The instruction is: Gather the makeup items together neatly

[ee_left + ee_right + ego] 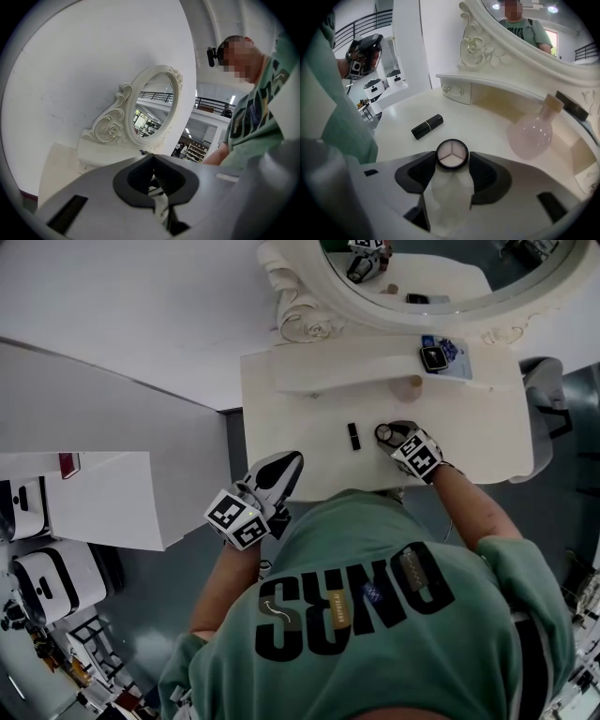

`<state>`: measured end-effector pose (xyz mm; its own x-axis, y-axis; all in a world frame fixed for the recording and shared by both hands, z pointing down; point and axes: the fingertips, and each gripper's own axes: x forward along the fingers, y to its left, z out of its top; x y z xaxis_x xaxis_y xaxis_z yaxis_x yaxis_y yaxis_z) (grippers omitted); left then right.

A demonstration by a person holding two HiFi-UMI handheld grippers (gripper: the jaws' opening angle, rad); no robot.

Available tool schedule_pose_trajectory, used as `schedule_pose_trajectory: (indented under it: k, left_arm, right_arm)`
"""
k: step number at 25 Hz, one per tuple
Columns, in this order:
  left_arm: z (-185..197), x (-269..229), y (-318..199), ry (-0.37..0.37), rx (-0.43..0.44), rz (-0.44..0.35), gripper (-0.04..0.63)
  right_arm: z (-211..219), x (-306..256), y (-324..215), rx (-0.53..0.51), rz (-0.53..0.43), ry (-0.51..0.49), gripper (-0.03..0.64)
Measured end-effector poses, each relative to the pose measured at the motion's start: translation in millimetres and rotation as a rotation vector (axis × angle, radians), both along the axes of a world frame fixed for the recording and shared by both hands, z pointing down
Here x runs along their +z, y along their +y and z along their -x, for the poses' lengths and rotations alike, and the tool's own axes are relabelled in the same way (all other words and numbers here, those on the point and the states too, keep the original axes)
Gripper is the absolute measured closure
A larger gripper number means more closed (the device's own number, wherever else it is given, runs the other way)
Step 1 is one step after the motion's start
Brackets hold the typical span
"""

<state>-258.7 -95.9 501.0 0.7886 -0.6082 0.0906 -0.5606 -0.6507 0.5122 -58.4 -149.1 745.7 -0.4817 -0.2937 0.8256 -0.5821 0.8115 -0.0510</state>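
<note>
A round compact (452, 153) with a three-part pale pan sits between the tips of my right gripper (452, 157), whose pads press on its black rim. In the head view that gripper (389, 434) holds the compact (384, 432) just above the white vanity table (281, 399), near its middle. A black lipstick (354, 435) lies just left of it, also seen as a black tube with a gold band (427, 126). A pink round flask (530, 135) stands further back under the mirror shelf. My left gripper (291, 461) hovers at the table's front left edge, jaws together and empty (152, 161).
An ornate oval mirror (441, 268) rises behind the table. On the shelf below it a blue box with a black dial (439, 356) rests at the right. White machines (52, 582) stand on the floor at left. The person's green shirt (375, 615) fills the foreground.
</note>
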Motion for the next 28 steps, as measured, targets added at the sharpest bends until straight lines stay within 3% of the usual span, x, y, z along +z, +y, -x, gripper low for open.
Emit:
schedule_pose_trajectory:
  k: [3, 6, 9, 12, 17, 21, 28]
  left_arm:
    - [-2.6, -1.7, -1.2, 0.008, 0.011, -0.016, 0.586]
    - [-9.9, -8.9, -7.1, 0.026, 0.013, -0.035, 0.586]
    - [-24.8, -16.7, -14.3, 0.025, 0.022, -0.051, 0.586]
    - [-46.1, -21.9, -23.9, 0.02, 0.02, -0.059, 0.586]
    - [-87.4, -26.7, -39.6, 0.015, -0.035, -0.046, 0.586]
    - [-116.7, -24.0, -48.4, 0.017, -0.101, -0.019, 0.586]
    - [-148.1, -26.8, -45.2, -0.013, -0.196, -0.008, 0.586]
  right_arm:
    - [0.4, -17.3, -4.1, 0.014, -0.018, -0.034, 0.382]
    - [-12.4, -67.0, -30.1, 0.089, -0.096, -0.134, 0.38]
    - [-52.1, -127.5, -76.9, 0.193, -0.211, -0.194, 0.38]
    - [-98.8, -160.0, -127.4, 0.225, -0.28, -0.16, 0.376]
    - [-134.6, -142.8, -183.5, 0.214, -0.192, -0.08, 0.302]
    - [-135.0, -116.6, -204.3, 0.377, -0.046, -0.099, 0.268]
    - [-133.7, -96.7, -213.4, 0.436, -0.04, -0.023, 0.265]
